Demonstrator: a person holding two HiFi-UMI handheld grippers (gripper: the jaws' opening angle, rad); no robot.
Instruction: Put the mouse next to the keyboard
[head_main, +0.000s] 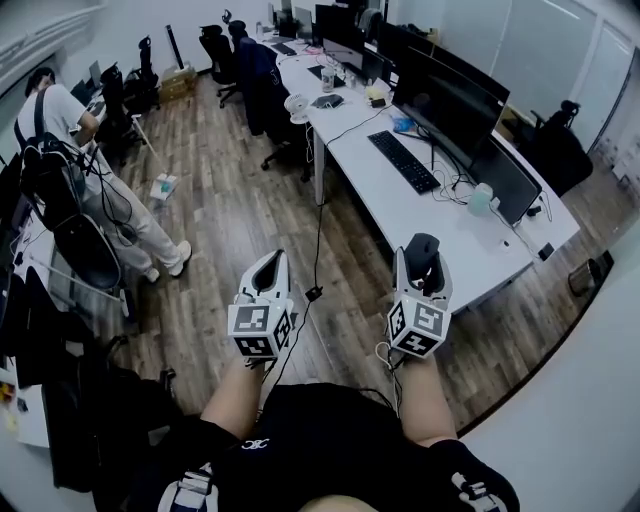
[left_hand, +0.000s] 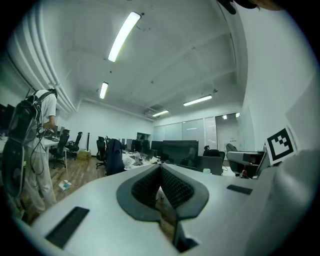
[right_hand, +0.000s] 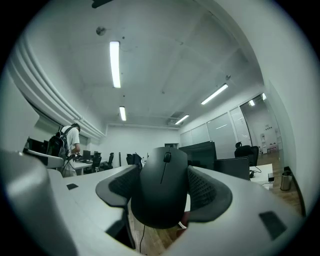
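While held aloft short of the counter (head_main: 425, 228), the mouse (right_hand: 161, 192) sits pinched between the right gripper's (head_main: 421, 262) wide jaws, evidently for carrying; the keyboard (head_main: 404, 161) lies well ahead. The left gripper (head_main: 268, 270) hangs idle, jaws pressed together, empty

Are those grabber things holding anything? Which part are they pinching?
The right hand-held gripper pinches a black mouse by its two sides. The left hand-held gripper is shut with nothing in it.

From the head we look steeply down over the desk (head_main: 450, 245). Both gripper views face level across the room, and all three share the monitor (head_main: 452, 100).
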